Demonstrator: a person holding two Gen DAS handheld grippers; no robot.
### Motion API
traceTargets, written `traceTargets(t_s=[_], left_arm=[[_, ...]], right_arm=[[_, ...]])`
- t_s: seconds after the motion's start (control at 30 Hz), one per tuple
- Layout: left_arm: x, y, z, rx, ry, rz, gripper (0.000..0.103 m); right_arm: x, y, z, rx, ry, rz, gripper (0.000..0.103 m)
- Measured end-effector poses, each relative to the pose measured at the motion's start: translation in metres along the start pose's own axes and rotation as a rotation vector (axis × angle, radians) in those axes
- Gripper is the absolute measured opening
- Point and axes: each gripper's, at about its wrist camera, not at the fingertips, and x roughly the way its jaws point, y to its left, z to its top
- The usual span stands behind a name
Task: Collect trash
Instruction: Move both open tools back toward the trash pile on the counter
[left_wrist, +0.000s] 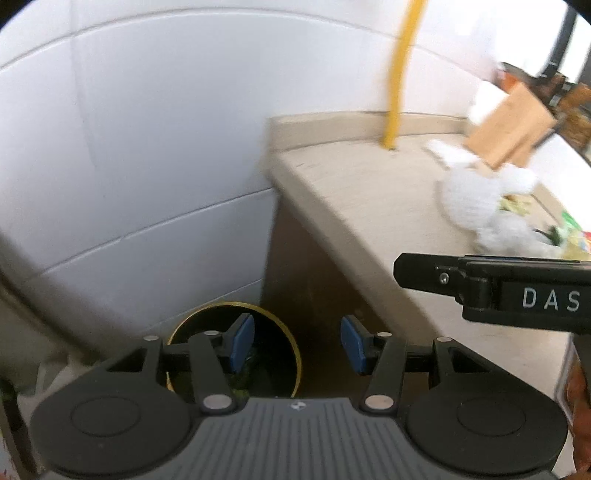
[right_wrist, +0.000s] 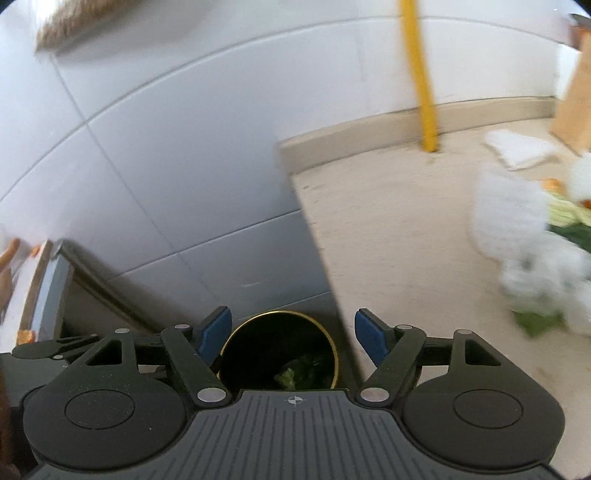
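Note:
A round black bin (right_wrist: 258, 343) with a gold rim stands on the floor against the white tiled wall, beside the counter's end. Green scraps (right_wrist: 295, 373) lie inside it. My right gripper (right_wrist: 293, 336) hangs above the bin, blue pads wide apart and nothing between them. My left gripper (left_wrist: 297, 343) is open and empty too, over the same bin (left_wrist: 273, 354). A black finger of the right gripper (left_wrist: 480, 284) reaches in from the right. On the beige counter (left_wrist: 369, 206) lie crumpled white wrappers (left_wrist: 476, 199) and green leaf scraps (right_wrist: 539, 321).
A yellow pole (left_wrist: 397, 92) rises from the counter's back edge. A brown paper bag (left_wrist: 509, 125) and a folded white cloth (right_wrist: 517, 149) sit at the far right. A grey ledge (right_wrist: 55, 280) with orange bits is at the left.

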Motion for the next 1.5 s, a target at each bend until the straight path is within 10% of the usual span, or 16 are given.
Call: traceTargets(t_s=[0.67, 1.5], left_arm=[[-0.032, -0.099, 0.012, 0.344, -0.239, -0.05, 0.055], [0.009, -0.198, 0.021, 0.514, -0.185, -0.16, 0.056]], right_arm=[[-0.104, -0.041, -0.033, 0.125, -0.212, -0.208, 0.083], [-0.136, -0.143, -0.045, 0.276, -0.258, -0.355, 0.085]])
